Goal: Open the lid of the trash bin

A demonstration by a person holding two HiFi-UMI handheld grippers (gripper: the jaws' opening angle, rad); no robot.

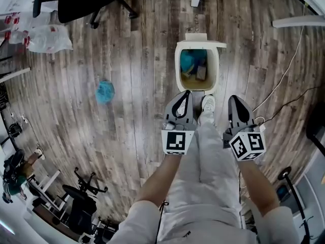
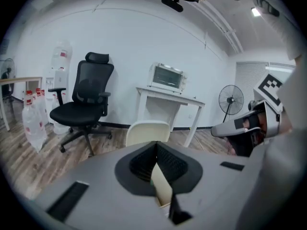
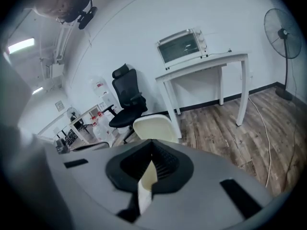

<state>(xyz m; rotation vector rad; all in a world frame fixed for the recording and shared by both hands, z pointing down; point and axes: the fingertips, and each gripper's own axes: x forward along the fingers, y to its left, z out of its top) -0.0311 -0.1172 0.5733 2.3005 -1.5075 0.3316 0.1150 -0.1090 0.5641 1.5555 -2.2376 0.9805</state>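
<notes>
The cream trash bin (image 1: 179, 67) stands on the wooden floor just ahead of me. Its lid (image 1: 203, 38) is tipped up at the far side, and blue and brown rubbish (image 1: 192, 62) shows inside. A white shoe (image 1: 207, 104) rests at the bin's near edge. My left gripper (image 1: 184, 96) and right gripper (image 1: 234, 101) hover on either side of that shoe, short of the bin, both shut on nothing. The raised lid (image 2: 147, 131) shows beyond the left gripper (image 2: 156, 145), and the same lid (image 3: 154, 127) rises past the right gripper (image 3: 152, 145).
A blue crumpled thing (image 1: 105, 92) lies on the floor to the left. A black office chair (image 1: 84, 1) and a plastic bag (image 1: 48, 38) are at far left. Cables (image 1: 284, 80) trail at right. A white table (image 2: 168, 97) with a toaster oven (image 2: 166, 76) stands behind the bin.
</notes>
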